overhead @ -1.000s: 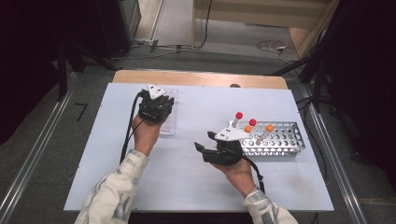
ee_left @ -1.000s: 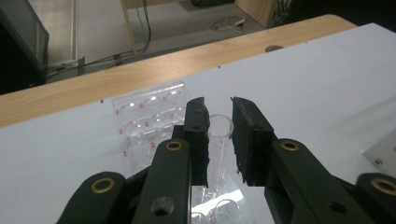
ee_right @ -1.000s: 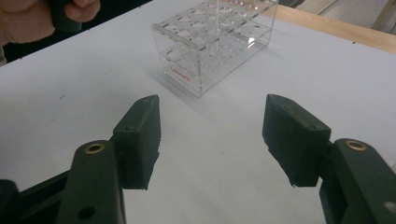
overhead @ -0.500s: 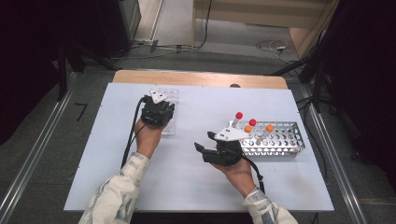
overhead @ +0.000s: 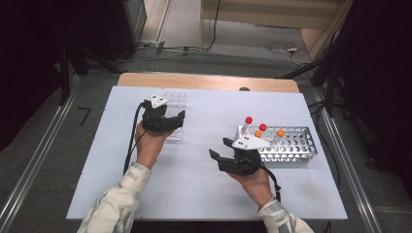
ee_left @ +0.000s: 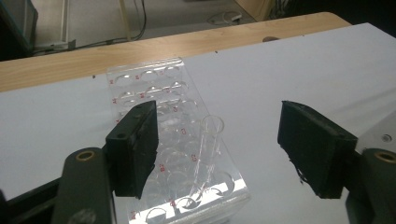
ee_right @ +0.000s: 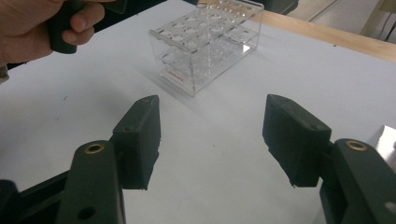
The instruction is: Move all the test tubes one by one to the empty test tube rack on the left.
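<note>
standing in the clear plastic rack [ee_left: 175, 154] is one clear test tube [ee_left: 208, 142], seated in a well near the rack's near end and leaning a little. the left gripper [ee_left: 217, 149] has its jaws on either side of the tube; they have just been opening, and neither pad touches the glass now, so the tube looks released into its slot. in the high view the left gripper [overhead: 167, 121] sits over that rack [overhead: 174, 116] on the left part of the white surface [overhead: 204, 184].

the right gripper [overhead: 228, 155] rests on the surface near the middle, just beside the metal rack [overhead: 291, 145], with its jaws spread and nothing between them. its own camera looks across bare surface to the clear rack [ee_right: 205, 44] and the left hand [ee_right: 44, 25] beyond.

judging progress: the work seems to be moving tubes from the metal rack to the clear one. one tube is across. the metal rack holds at least four more, with a red cap [overhead: 248, 120], another red cap [overhead: 263, 127] and two orange caps [overhead: 281, 132] [overhead: 258, 133] visible above it. whether the delivered tube had a cap i cannot tell; its mouth looks open. so the job reads as early, with most wells of the clear rack vacant and most tubes left to carry. the right gripper seems best placed for the next pick.
</note>
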The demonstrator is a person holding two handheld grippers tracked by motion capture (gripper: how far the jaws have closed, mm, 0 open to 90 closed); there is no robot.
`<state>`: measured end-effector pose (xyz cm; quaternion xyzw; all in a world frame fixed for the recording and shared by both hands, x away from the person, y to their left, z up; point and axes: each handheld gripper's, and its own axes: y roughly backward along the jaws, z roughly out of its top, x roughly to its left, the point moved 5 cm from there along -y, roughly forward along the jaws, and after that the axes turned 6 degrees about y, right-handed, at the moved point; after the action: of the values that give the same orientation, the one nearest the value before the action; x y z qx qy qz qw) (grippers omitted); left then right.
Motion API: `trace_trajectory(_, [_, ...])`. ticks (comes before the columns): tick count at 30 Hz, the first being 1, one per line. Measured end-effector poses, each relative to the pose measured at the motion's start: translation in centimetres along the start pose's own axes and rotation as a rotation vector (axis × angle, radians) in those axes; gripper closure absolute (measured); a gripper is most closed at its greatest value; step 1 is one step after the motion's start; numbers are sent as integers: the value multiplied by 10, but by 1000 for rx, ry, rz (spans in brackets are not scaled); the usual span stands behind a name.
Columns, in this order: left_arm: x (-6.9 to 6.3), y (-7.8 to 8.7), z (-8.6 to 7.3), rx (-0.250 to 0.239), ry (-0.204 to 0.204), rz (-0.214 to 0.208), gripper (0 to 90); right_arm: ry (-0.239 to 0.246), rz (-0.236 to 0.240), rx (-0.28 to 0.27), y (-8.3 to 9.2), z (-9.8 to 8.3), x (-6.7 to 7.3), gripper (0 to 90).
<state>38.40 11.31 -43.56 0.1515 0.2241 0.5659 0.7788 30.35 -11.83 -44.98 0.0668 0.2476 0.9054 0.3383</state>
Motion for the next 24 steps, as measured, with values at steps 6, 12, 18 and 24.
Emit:
trace_trajectory(6, [3,15,-4,-31,19,-26,260,-15,-24,-20,22,-5,-10,355])
trace_trajectory(12, [8,31,-10,-56,45,-41,221,-24,-36,-26,40,-13,-16,352])
trace_trajectory(18, [13,40,-18,-58,51,-38,206,-31,-58,-11,51,-25,-21,352])
trace_trajectory(24, [22,47,-24,-55,60,-23,204,-52,-97,-12,60,-32,-34,354])
